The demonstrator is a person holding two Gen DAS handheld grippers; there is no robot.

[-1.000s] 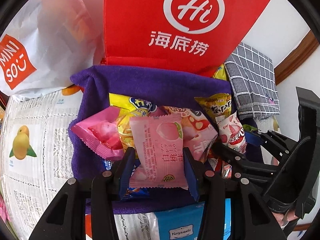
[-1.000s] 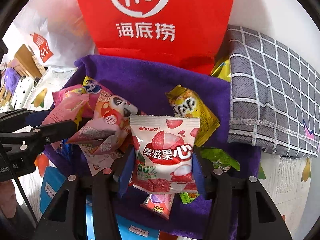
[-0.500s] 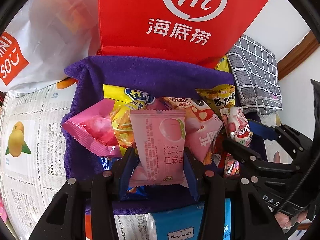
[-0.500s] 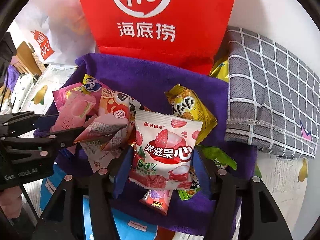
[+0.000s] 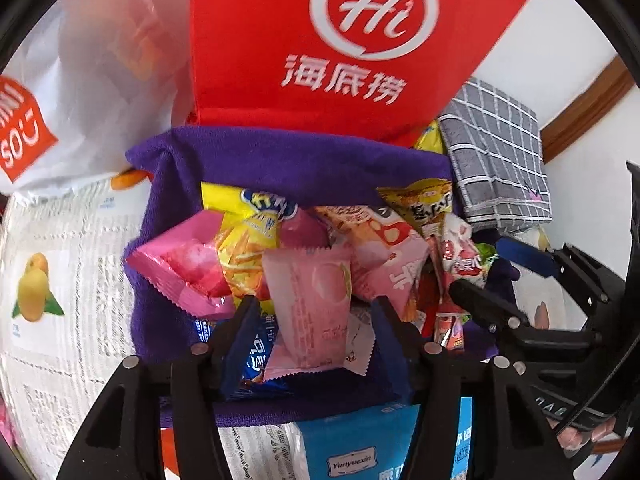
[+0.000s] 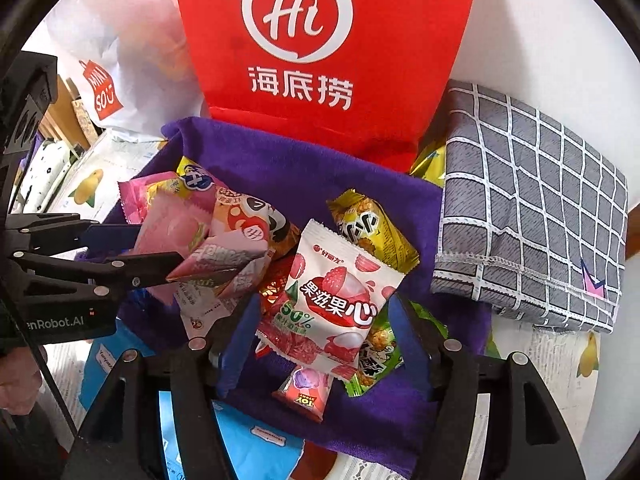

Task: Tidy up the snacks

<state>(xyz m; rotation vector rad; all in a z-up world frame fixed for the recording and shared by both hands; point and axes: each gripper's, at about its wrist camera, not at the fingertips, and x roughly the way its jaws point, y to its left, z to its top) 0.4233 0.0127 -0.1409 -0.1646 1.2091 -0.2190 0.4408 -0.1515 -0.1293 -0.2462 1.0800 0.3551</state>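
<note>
- Left gripper [image 5: 310,320] stood wide, peach packet [image 5: 310,312] loose between its fingers.
- Right gripper [image 6: 320,320] stood wide around lychee packet [image 6: 340,300].
- Both packets lay on the purple cloth [image 6: 296,168], near the red bag [image 6: 320,60].

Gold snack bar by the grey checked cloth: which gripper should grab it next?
Right. The gold snack bar lies just beyond the right gripper, past the lychee packet between its open jaws. From the left gripper, the snack pile is in the way.
</note>
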